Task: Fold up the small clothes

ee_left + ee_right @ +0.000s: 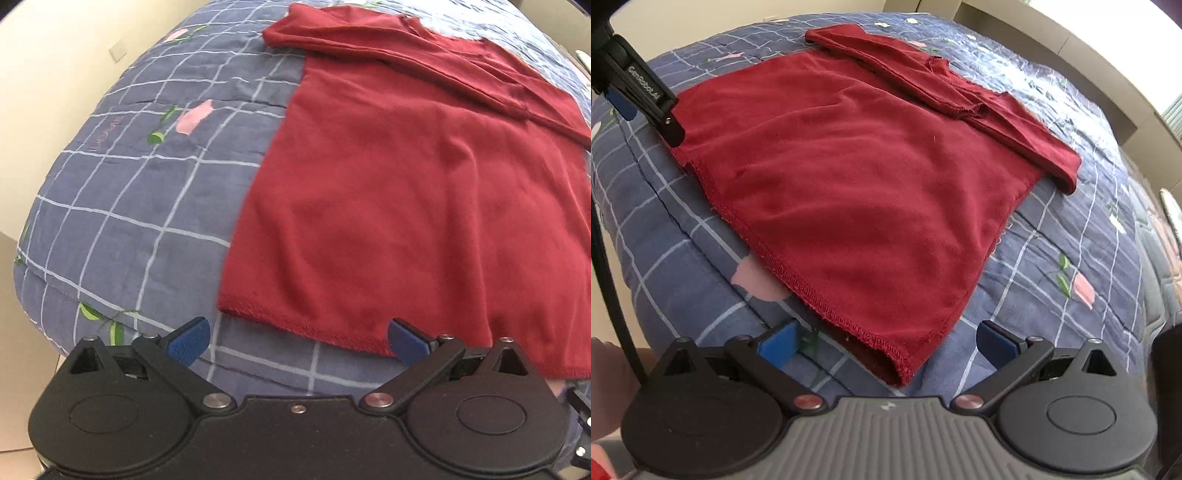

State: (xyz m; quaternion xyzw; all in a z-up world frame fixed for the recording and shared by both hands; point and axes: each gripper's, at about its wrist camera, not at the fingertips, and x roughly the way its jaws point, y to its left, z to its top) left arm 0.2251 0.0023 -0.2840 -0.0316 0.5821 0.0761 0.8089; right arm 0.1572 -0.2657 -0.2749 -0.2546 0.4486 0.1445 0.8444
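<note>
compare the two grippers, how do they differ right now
The left gripper has an all-black body; the right gripper has a ribbed grey centre. The left sits at the hem's left corner of the red shirt, one finger over the cloth; the right frames the hem's right corner, which lies between its fingers. Both are open, hold nothing, and have blue pads, above the checked quilt.

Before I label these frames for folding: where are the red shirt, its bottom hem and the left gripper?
red shirt (406, 192): left wrist view, middle of the body panel.
bottom hem (798, 275): right wrist view, stitched edge.
left gripper (299, 341): left wrist view, midway between its fingertips.
</note>
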